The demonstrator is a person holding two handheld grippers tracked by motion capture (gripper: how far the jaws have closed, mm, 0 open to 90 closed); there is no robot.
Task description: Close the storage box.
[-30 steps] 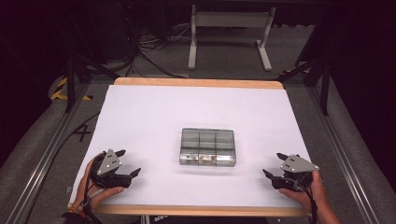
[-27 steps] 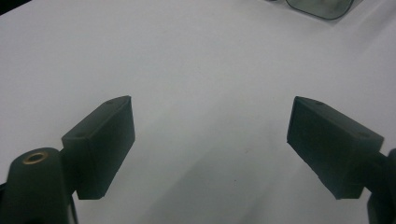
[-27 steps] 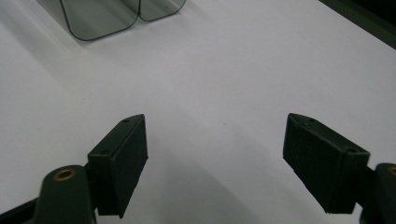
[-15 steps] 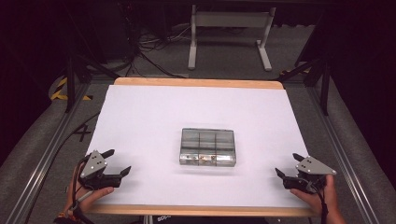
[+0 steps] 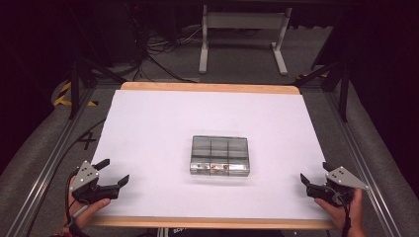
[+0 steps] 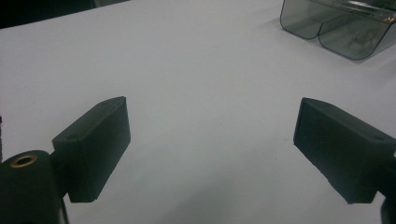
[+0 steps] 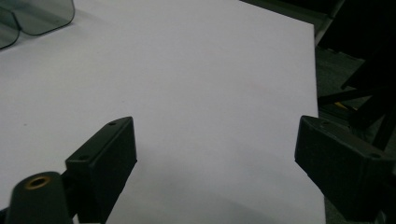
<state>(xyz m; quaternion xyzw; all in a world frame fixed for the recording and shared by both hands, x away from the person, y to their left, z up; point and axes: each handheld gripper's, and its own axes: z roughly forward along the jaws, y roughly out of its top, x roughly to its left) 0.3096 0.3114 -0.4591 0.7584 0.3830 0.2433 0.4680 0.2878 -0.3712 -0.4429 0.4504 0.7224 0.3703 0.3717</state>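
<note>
A clear plastic compartment box (image 5: 220,155) sits closed near the middle of the white table top (image 5: 163,123). My left gripper (image 5: 114,171) rests at the near left corner, held by a hand, well to the left of the box. Its jaws have just been opening and now stand open with nothing between them. My right gripper (image 5: 314,172) is at the near right corner, its jaws also just opened wide and empty. In the left gripper view the gripper (image 6: 212,112) faces bare table, with the box (image 6: 341,28) at the top right. The right gripper view has its gripper (image 7: 215,128) over bare table and the box (image 7: 32,16) at the top left.
A wooden strip (image 5: 207,222) edges the table's near side. Metal frame rails (image 5: 49,168) run along both sides. Beyond the far edge stand a white desk frame (image 5: 242,34) and floor cables (image 5: 158,49). The table's right edge (image 7: 317,93) drops to a dark floor.
Both hands have drawn outward toward the near corners, away from the box. Both pairs of jaws have spread wider. The box has not moved.
</note>
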